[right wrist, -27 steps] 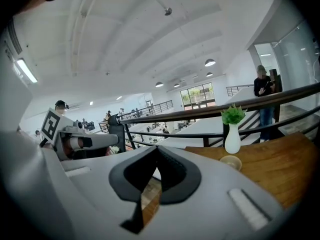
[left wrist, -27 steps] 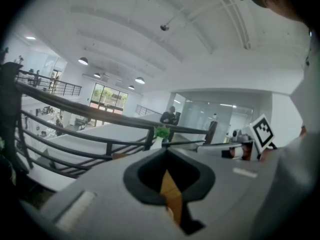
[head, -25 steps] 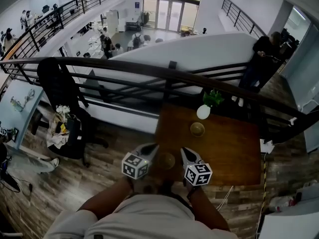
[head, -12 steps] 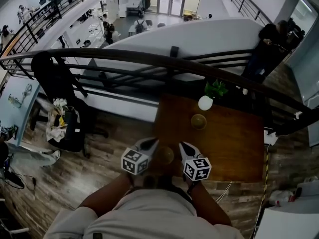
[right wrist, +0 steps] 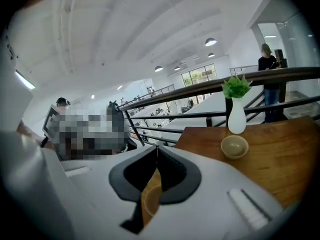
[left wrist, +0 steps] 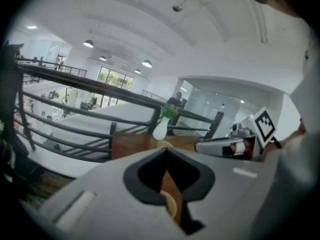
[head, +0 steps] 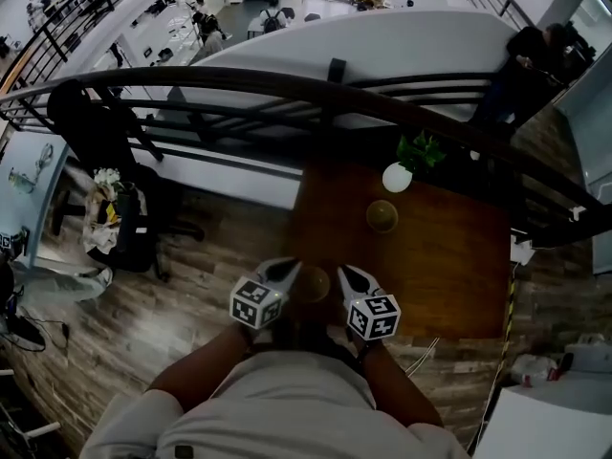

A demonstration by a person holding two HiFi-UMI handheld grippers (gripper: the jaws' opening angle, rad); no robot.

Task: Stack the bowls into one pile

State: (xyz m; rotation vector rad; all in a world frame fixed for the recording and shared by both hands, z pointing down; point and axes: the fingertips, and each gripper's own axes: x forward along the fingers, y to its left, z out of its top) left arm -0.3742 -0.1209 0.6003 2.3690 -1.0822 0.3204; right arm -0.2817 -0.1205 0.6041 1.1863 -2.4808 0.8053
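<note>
Currently both grippers are hovering low over the near edge of the table [head: 449, 285], each with its jaws pressed together and gripping nothing. The left gripper [head: 290, 270] and the right gripper [head: 344, 273] are flanking the near bowl [head: 312, 283], which is sitting between their tips. The far bowl [head: 382, 215] is sitting well apart, ahead and to the right, just before the vase [head: 396, 176]. The right gripper is looking the nearer to it.
</note>
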